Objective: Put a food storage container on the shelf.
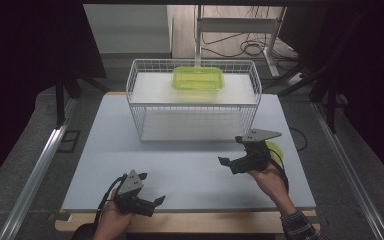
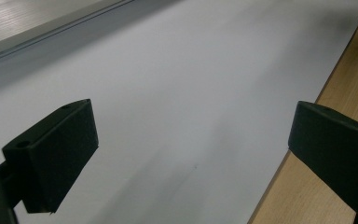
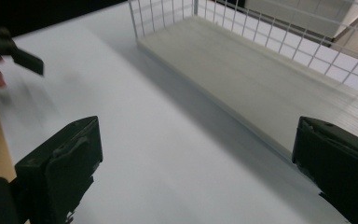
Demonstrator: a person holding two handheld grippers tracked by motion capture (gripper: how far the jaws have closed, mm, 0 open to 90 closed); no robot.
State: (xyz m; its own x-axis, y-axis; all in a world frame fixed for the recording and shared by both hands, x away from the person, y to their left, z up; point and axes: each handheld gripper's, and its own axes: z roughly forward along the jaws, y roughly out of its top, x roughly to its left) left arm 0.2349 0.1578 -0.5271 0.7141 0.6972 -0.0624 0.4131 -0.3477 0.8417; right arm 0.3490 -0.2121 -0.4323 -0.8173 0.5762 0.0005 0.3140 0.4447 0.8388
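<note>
Near the front of the pale grey table (image 1: pixel 190 175), both the left gripper (image 1: pixel 152 201) and right gripper (image 1: pixel 228 159) stood wide open and empty. Atop the white wire rack (image 1: pixel 140 107) sat the translucent green plastic tub (image 1: pixel 198 78), well apart; a hasty reach risked snagging the mesh rim.

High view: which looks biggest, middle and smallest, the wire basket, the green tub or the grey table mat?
1. Grey table mat, widest by far.
2. Wire basket standing on it.
3. Green tub on the basket's upper shelf.
The tub lies farthest from the camera, which shrinks it a little, but the order is plain.
</note>
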